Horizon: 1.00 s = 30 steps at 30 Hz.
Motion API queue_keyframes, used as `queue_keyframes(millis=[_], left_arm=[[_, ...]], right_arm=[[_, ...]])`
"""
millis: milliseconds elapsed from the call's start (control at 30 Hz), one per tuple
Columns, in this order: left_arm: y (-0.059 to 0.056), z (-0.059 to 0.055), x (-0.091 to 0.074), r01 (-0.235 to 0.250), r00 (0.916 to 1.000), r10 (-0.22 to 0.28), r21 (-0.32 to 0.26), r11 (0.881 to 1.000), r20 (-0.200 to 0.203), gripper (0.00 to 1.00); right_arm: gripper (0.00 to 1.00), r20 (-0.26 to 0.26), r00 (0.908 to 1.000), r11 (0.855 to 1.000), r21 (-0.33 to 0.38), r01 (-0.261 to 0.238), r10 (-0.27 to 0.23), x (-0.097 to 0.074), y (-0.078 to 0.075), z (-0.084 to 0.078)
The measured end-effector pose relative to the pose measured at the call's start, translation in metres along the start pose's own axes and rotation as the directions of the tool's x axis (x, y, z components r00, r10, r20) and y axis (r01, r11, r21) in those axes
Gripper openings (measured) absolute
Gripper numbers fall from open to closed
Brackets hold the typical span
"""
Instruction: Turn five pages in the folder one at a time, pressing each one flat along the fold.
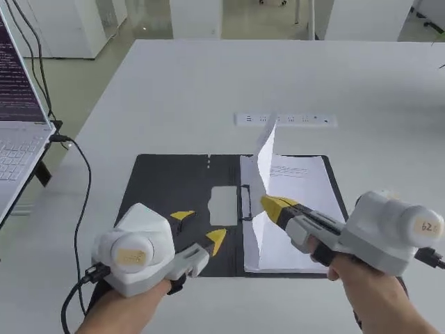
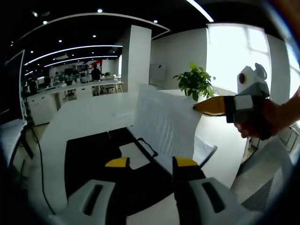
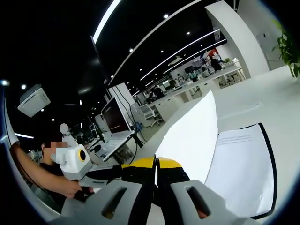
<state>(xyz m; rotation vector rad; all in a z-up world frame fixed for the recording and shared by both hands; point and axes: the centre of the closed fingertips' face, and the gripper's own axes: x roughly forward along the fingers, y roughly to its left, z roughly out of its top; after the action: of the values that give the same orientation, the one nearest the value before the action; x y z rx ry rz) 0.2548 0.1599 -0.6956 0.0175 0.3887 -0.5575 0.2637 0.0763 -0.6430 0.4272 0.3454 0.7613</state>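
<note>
The folder [image 1: 163, 182] lies open on the white counter [image 1: 208, 76]. One page [image 1: 265, 154] stands nearly upright over the fold, its edge pinched in the closed right tool [image 1: 272, 203]. The left tool [image 1: 200, 228] hovers over the folder's left half, jaws apart and empty. Best to carry the page leftward in a low arc — no tugging — then let go and press it flat along the fold.

Folder [image 1: 174, 188] lies open mid-frame on the counter [image 1: 174, 83]. Paper stack [image 1: 306, 188] sits on its right half. One page [image 1: 265, 156] stands up by the fold, pinched by the right tool [image 1: 268, 203] from lower right. Left tool [image 1: 200, 227] is over the folder's left half. Power strip [image 1: 286, 120] lies behind the folder, laptop [image 1: 17, 132] at left edge.
</note>
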Motion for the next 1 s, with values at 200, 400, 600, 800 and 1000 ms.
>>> queue_keyframes(millis=[200, 400, 600, 800, 1000], left_arm=[[0.031, -0.012, -0.035, -0.063, 0.998, 0.063, -0.018, 0.998, -0.009, 0.36], [0.056, -0.024, -0.06, -0.12, 0.9927, 0.119, -0.041, 0.992, -0.02, 0.35], [0.07, -0.035, -0.078, -0.154, 0.9878, 0.152, -0.055, 0.987, -0.034, 0.35], [0.078, -0.053, -0.084, -0.159, 0.9854, 0.154, -0.066, 0.985, -0.071, 0.34], [0.079, -0.06, -0.084, -0.161, 0.9846, 0.155, -0.082, 0.983, -0.082, 0.33]], right_arm=[[0.0, -0.062, 0.9972, 0.999, -0.013, -0.043, 0.042, 0.028, 0.02, -0.021], [0.0, -0.146, 0.9873, 0.997, -0.028, -0.069, 0.064, 0.056, 0.034, -0.052], [0.0, -0.209, 0.9773, 0.997, -0.059, -0.043, 0.03, 0.073, 0.032, -0.078], [0.0, -0.297, 0.9549, 0.996, -0.08, -0.03, 0.005, 0.089, 0.028, -0.109], [0.0, -0.348, 0.9375, 0.995, -0.092, -0.031, -0.003, 0.098, 0.024, -0.13]])
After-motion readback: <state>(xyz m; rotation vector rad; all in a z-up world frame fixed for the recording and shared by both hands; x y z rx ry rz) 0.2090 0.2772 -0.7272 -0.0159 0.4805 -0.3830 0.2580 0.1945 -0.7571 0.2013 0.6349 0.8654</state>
